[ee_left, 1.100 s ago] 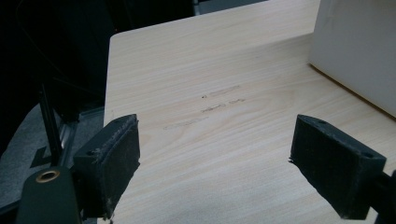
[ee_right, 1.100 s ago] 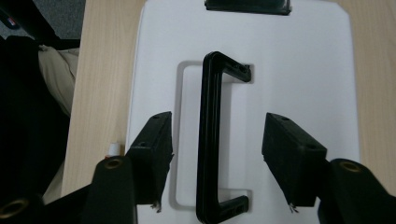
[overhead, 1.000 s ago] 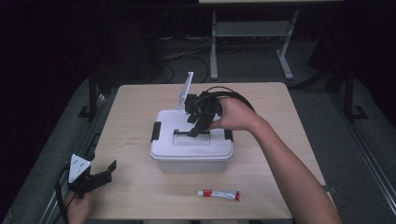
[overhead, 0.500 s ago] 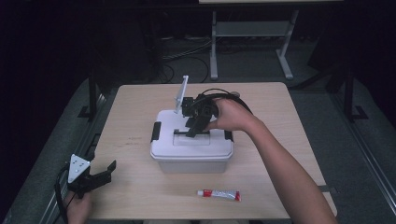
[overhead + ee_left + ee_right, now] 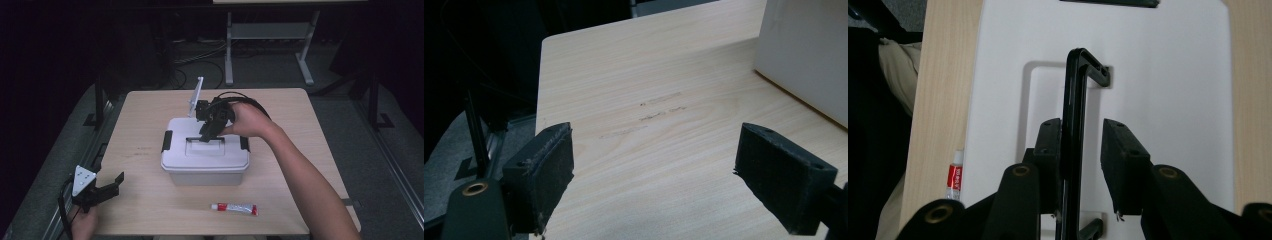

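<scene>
table: pale wood table point(image 5: 150, 125), bearing all that follows.
box: white lidded box point(image 5: 205, 167) at the table's middle, a black latch on each short end.
lid: flat white lid point(image 5: 1168, 85) with a shallow recess point(image 5: 1048, 70) where the handle folds down.
right gripper: right gripper point(image 5: 209, 131) over the lid, reaching in from the far right side and pointing down at the recess.
left gripper: left gripper point(image 5: 102, 187) at the near-left table edge, well apart from the box; its jaws stand wide apart with nothing between them, bare wood ahead in the left gripper view.
handle: black handle point(image 5: 1073, 125) raised upright out of the recess, its bar running along the box's long side.
key relation: the bar stands between the right gripper's pads, its long axis running straight away from the gripper's camera, so the jaws cross it squarely; the left pad point(image 5: 1050, 145) touches it, the right pad point(image 5: 1123, 150) is just beside it, with a narrow gap.
jaw state: the right jaws have just been closing around the handle, not yet clamped on both sides.
nearer hand: the right, by far.
next move, judged: finish the squeeze, then lift straight up.
tube: small white and red tube point(image 5: 235, 208) lying near the front edge, apart from the box.
</scene>
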`<action>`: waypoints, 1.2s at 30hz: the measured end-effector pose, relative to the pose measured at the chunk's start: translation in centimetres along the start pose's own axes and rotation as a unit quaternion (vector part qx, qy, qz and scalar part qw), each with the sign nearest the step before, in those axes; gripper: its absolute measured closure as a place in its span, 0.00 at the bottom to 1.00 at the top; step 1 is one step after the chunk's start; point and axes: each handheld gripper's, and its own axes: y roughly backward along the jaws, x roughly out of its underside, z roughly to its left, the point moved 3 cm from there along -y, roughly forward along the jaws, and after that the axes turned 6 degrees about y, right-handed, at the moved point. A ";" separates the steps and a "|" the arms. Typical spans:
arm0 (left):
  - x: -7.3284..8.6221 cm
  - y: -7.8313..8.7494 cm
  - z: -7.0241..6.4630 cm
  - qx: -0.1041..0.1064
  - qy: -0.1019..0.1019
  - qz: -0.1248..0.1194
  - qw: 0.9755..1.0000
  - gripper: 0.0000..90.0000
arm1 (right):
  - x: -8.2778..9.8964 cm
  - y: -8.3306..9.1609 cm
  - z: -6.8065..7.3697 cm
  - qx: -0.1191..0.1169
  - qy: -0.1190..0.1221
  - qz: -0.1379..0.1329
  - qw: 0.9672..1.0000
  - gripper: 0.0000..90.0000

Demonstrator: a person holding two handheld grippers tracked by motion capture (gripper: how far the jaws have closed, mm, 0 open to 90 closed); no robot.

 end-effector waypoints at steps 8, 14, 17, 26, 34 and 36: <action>0.0 0.0 0.1 0.000 0.002 0.000 1.000 0.17 | 0.4 0.3 -0.9 0.001 -0.018 -0.001 1.000 0.81; 0.1 0.0 0.1 0.000 0.004 0.000 1.000 0.17 | 0.3 0.4 -1.7 -0.003 -0.025 -0.003 1.000 0.85; 0.1 0.0 0.1 0.000 0.002 0.000 1.000 0.17 | 0.4 0.2 -1.9 -0.006 -0.030 -0.001 1.000 0.88; 0.1 0.0 0.1 0.000 0.002 0.000 1.000 0.17 | 0.5 -0.1 -2.3 -0.020 -0.037 -0.004 0.999 0.93; 0.1 0.0 0.0 0.000 0.002 0.001 1.000 0.17 | 0.6 -0.1 -2.3 -0.023 -0.033 -0.009 0.999 0.94; 0.1 0.0 0.1 -0.001 0.002 0.001 1.000 0.17 | 0.6 0.0 -2.3 -0.024 -0.033 -0.010 0.999 0.94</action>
